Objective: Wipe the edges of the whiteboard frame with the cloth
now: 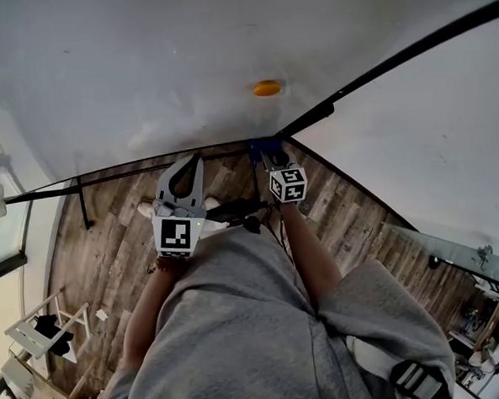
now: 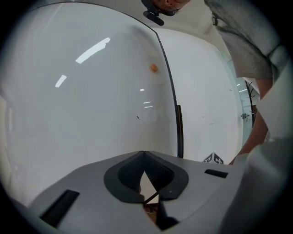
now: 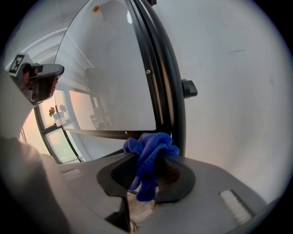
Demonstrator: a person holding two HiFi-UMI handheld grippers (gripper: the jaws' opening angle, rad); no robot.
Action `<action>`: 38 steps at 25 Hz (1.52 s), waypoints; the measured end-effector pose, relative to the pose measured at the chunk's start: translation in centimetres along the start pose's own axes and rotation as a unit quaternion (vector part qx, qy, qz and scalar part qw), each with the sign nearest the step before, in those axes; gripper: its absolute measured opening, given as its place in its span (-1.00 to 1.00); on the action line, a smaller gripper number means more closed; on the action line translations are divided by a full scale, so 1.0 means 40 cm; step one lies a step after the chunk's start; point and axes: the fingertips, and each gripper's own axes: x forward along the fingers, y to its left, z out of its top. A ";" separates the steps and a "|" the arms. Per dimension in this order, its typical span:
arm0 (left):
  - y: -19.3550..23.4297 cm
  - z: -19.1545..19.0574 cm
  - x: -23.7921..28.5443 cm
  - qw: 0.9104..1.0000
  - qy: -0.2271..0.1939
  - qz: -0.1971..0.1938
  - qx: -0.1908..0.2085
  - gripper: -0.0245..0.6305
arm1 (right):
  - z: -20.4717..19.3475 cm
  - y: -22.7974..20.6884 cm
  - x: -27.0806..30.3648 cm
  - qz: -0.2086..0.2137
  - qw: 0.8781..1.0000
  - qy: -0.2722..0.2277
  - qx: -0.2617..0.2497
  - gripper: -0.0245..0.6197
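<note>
Clamping the cloth [image 3: 153,142], the right claw [image 3: 150,161] apparently meets the whiteboard frame [image 3: 158,87].

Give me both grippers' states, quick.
Left gripper: shut, nothing between its jaws.
Right gripper: shut on the crumpled blue microfibre cloth.

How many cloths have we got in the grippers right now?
1: a blue fluffy microfibre cloth clamped in the right gripper, by the whiteboard's black frame. The left gripper is shut on nothing.
</note>
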 end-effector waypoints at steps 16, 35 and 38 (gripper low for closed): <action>0.019 -0.030 -0.011 1.000 0.001 0.016 -0.013 -0.90 | 0.005 -0.005 0.037 -0.021 0.998 0.036 0.049 -0.60; 0.050 -0.053 -0.022 0.999 0.006 0.028 -0.028 -0.90 | 0.008 0.021 0.059 -0.013 0.997 0.043 0.062 -0.60; 0.061 -0.053 -0.025 0.999 0.007 0.033 -0.026 -0.90 | 0.010 0.033 0.065 -0.008 0.997 0.043 0.059 -0.60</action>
